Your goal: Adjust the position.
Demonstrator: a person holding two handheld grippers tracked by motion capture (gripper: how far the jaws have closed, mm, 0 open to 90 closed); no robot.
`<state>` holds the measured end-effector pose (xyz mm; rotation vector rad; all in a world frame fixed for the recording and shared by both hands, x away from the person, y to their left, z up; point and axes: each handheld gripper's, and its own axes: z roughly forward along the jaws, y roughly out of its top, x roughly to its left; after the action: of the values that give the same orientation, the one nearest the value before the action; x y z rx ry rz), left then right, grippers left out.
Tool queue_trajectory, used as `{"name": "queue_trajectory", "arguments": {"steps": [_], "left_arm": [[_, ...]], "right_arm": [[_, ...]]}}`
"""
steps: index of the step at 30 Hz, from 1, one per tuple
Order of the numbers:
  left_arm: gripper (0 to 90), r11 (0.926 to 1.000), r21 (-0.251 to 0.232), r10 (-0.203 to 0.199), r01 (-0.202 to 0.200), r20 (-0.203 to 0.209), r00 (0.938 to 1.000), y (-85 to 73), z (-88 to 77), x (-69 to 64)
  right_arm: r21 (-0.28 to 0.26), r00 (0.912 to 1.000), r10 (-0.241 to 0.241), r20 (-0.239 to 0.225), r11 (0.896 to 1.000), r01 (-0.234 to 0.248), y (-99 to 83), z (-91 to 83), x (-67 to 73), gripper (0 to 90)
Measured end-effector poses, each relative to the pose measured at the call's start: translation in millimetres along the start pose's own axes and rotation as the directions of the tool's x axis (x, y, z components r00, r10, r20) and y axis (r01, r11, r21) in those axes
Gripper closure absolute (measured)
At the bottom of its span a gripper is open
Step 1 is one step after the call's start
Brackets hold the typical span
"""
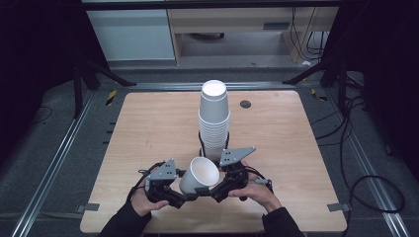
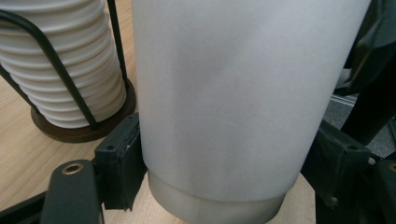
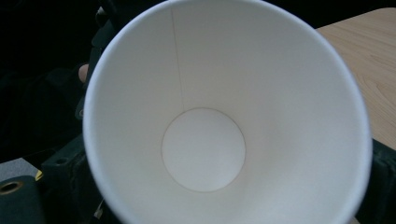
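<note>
Up front — one loose cup (image 1: 198, 174), one stack (image 1: 214, 118)

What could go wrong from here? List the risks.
1. The left gripper pinches the tilted paper cup near its base; squeezing harder could crease the thin wall.
2. The right gripper meets the same cup, so pulling apart might tear it or let it slip.
3. The stack of cups stands close behind; a swing could topple it.

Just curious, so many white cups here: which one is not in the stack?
The single cup near the table's front edge, tilted with its mouth open, between the two tools. The others sit nested upside down in the stack behind it.
</note>
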<state>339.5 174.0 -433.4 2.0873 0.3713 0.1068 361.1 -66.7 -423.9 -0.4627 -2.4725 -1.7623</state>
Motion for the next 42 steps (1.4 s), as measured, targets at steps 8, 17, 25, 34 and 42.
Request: {"name": "queue_trajectory", "arguments": {"steps": [8,17,25,34,42], "left_arm": [[22.7,0.9999,0.008,0.01,-0.01,-0.002,0.9999,0.4,1.9,-2.2],[22.1,0.9998,0.019,0.008,-0.008,0.004,1.0,0.1,2.5,-0.9],[15.8,0.9984,0.057,-0.006,0.007,-0.018,0.9998,-4.7,2.9,3.7],[13.9,0.9959,0.06,-0.061,0.068,-0.111,0.9919,-14.8,-12.7,21.4],[14.4,0.9825,0.041,-0.167,0.181,-0.23,0.9587,-27.1,-26.1,44.1]], "right_arm": [[0.003,1.0,-0.004,-0.003,1.0,0.004,-2.4,6.2,0.7,11.4],[0.007,0.9999,-0.014,0.0,1.0,0.014,-3.4,6.4,1.0,14.2],[-0.004,0.999,-0.032,0.031,0.999,0.032,-0.5,-6.5,0.5,14.4],[0.005,0.992,-0.04,0.12,0.999,0.04,0.3,-20.4,-3.0,14.7],[0.011,0.9769,-0.037,0.211,0.999,0.035,1.9,-34.3,-7.5,14.6]]}}
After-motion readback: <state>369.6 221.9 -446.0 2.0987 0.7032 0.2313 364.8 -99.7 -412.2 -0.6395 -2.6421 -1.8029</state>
